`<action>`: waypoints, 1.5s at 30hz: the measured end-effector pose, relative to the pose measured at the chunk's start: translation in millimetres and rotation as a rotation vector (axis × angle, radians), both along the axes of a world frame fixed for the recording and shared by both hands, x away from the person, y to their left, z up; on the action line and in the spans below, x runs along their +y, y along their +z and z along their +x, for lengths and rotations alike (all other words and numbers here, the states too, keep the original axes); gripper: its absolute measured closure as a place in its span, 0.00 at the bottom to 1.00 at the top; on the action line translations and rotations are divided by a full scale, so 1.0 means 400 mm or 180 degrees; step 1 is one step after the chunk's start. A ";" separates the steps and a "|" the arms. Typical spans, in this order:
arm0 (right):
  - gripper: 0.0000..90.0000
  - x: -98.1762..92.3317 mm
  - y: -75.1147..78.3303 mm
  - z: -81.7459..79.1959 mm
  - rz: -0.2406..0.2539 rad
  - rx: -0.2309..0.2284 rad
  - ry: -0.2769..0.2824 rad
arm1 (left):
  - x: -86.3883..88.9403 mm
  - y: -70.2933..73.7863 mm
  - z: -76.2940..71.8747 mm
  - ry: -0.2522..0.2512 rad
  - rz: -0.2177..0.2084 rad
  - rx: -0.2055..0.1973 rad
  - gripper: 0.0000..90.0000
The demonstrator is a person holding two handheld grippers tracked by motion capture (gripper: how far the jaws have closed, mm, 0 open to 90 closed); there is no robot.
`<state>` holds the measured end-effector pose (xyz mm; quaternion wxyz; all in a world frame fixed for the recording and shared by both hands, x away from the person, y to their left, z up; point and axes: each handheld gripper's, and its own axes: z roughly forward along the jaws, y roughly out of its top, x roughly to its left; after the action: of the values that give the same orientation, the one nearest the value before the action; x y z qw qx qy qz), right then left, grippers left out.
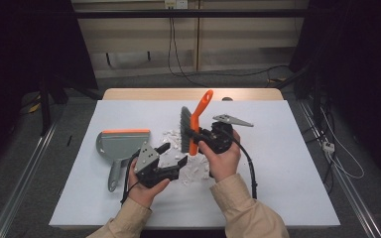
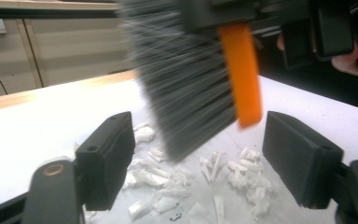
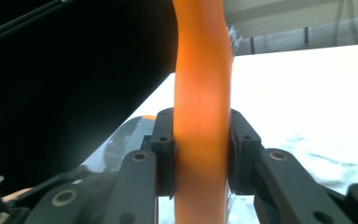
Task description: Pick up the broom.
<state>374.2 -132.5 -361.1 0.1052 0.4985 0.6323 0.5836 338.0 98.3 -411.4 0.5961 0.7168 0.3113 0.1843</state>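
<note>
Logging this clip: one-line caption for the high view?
Right gripper clamps orange-handled grey-bristled brush over white paper scraps; open left gripper beside grey dustpan.

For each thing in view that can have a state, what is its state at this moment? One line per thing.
Brush: lifted off the table, clamped by its orange handle, bristles pointing down at the scraps.
Right gripper: shut on the brush handle.
Left gripper: open, holding nothing, above the scraps.
Dustpan: lying flat on the table, no scraps seen in it.
Paper scraps: loose pile on the table, not swept up.
</note>
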 end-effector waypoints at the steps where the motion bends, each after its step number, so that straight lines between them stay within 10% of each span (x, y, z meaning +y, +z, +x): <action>1: 0.77 -0.015 0.002 -0.001 -0.0037 0.0002 0.0000 | 0.006 0.001 0.002 -0.0010 -0.0010 -0.0002 0.25; 23: 0.77 -0.217 -0.027 -0.039 -0.0427 0.0412 -0.0106 | 0.118 0.034 0.021 -0.0119 -0.0138 -0.0022 0.05; 27: 0.77 -0.250 -0.028 -0.042 -0.0286 0.0489 -0.0122 | 0.146 0.031 0.026 -0.0095 -0.0165 0.0004 0.05; 45: 0.77 -0.304 -0.034 -0.052 -0.0524 0.0565 -0.0317 | 0.204 0.041 0.031 -0.0040 -0.0339 0.0019 0.03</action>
<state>353.3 -254.1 -374.8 0.1182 0.5686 0.6594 0.4773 350.4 180.0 -395.0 0.6336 0.6865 0.3180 0.1616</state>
